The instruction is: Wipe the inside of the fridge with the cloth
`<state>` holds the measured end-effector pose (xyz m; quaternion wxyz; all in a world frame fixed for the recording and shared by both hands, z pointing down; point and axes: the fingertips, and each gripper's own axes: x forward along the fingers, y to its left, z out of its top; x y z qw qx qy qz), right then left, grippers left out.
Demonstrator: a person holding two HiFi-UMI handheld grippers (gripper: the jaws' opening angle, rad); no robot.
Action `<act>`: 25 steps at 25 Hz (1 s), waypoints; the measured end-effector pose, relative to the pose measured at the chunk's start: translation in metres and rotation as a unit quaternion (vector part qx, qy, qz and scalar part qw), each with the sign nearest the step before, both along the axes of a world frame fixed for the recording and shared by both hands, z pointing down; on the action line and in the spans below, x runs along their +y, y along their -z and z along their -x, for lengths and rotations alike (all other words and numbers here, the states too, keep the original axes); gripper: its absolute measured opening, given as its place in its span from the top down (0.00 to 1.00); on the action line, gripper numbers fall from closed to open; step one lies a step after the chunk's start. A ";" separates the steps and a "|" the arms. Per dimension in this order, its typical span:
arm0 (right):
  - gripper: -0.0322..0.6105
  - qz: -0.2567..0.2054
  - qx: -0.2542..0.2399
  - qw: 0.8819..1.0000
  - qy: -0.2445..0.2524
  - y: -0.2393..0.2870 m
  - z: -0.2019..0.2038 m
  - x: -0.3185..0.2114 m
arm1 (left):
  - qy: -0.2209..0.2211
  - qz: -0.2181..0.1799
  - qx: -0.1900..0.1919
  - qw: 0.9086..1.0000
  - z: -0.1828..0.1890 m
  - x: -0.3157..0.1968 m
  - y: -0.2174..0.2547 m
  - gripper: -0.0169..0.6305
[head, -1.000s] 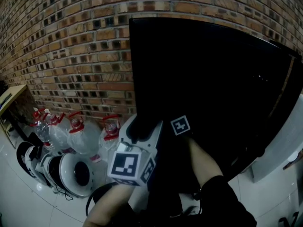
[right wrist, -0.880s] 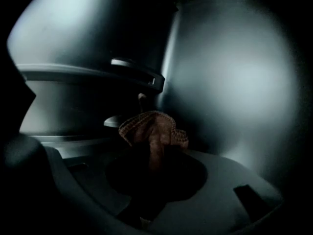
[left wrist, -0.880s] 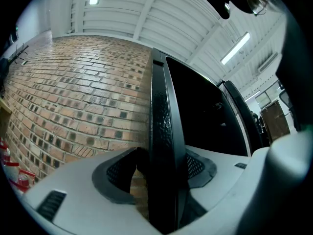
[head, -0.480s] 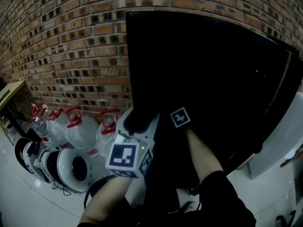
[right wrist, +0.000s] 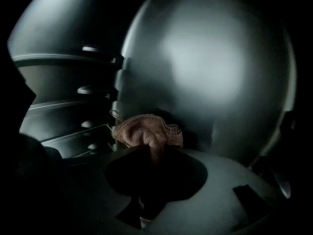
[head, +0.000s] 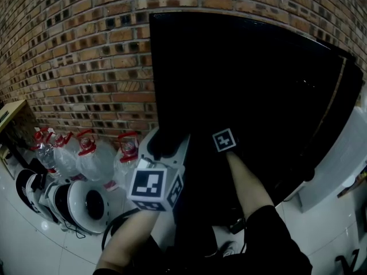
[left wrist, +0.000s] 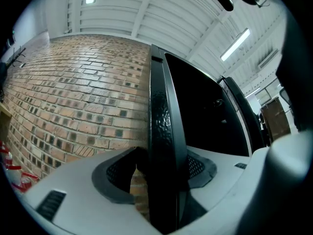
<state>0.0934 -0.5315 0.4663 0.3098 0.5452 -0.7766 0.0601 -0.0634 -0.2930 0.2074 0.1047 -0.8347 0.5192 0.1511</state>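
The black fridge [head: 258, 96] stands against the brick wall, dark inside. My left gripper [head: 166, 145] is at its left side, and in the left gripper view my left gripper [left wrist: 161, 168] is shut on the black door edge [left wrist: 164, 131]. My right gripper [head: 224, 140] reaches into the dark opening. Seen in the right gripper view, my right gripper [right wrist: 151, 153] is shut on a bunched pink cloth [right wrist: 146, 131]. The cloth sits close to the grey inner wall [right wrist: 205, 67], but touch cannot be told. Shelf rails [right wrist: 68, 102] run along the left.
Water jugs with red caps [head: 86, 153] and round white appliances [head: 80, 202] crowd the floor left of the fridge. The brick wall [head: 74, 56] is behind them. A wooden table edge [head: 11, 113] is far left, and a white unit [head: 338, 165] stands at the right.
My right gripper has moved a little further into the fridge, up and to the right in the head view. The left gripper stays clamped on the door edge.
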 end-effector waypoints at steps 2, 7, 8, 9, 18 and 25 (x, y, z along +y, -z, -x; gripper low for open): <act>0.81 -0.007 0.004 1.000 -0.030 0.001 -0.016 -0.001 | 0.000 -0.001 0.002 1.000 0.000 0.000 0.000 0.58; 0.80 -0.008 -0.025 0.995 -0.098 0.001 -0.055 -0.006 | 0.000 0.000 0.001 1.000 0.000 0.000 0.001 0.58; 0.80 -0.004 -0.035 0.993 -0.114 0.000 -0.064 -0.005 | 0.000 0.000 0.001 1.000 0.000 0.000 0.001 0.58; 0.80 0.000 -0.041 0.990 -0.137 -0.002 -0.074 -0.004 | 0.000 0.000 0.001 1.000 -0.001 0.000 0.000 0.58; 0.81 -0.051 -0.107 0.957 -0.265 0.012 -0.124 0.007 | -0.005 -0.001 -0.004 1.000 -0.002 -0.002 -0.001 0.57; 0.81 -0.125 -0.121 0.957 -0.232 0.036 -0.118 0.034 | -0.009 -0.003 0.009 1.000 0.000 -0.001 -0.001 0.57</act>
